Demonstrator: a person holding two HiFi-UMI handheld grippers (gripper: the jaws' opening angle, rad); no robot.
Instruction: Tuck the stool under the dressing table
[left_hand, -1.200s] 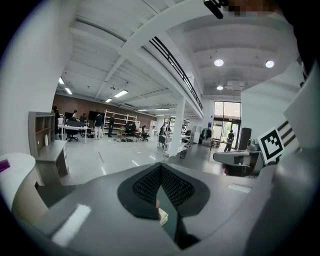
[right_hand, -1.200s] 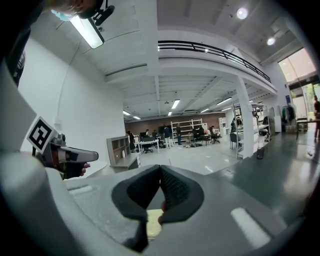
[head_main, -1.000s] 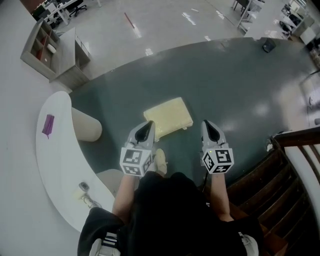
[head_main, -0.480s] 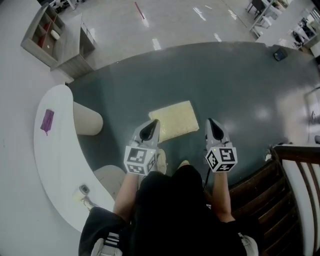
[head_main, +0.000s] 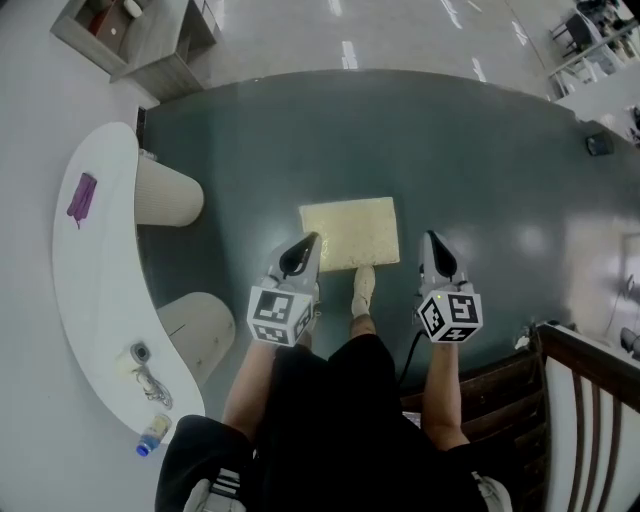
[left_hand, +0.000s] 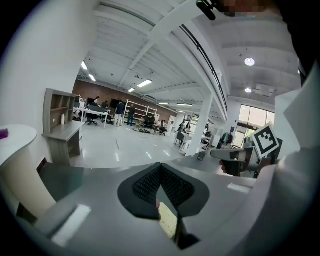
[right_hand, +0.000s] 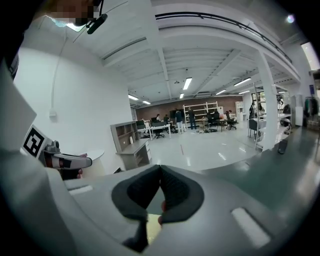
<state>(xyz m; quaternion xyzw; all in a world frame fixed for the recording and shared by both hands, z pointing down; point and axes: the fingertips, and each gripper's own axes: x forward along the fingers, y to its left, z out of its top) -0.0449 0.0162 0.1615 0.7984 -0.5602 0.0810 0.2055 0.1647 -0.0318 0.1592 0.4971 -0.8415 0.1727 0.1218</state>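
The dark green floor (head_main: 480, 170) takes up most of the head view. The white dressing table (head_main: 95, 300) curves along nine o'clock, with two pale round legs (head_main: 168, 193) under its tabletop. The stool (head_main: 348, 233) stands at centre, well apart from the table. Its long axis runs nine to three, one short end facing the table. The left gripper (head_main: 303, 246) hangs at the stool's seven o'clock corner and the right gripper (head_main: 434, 242) off its four. Both pairs of fingers are pressed together on nothing. The risk is that a push with closed tips from one side swivels the soft seat, so it jams against a leg instead of entering the gap.
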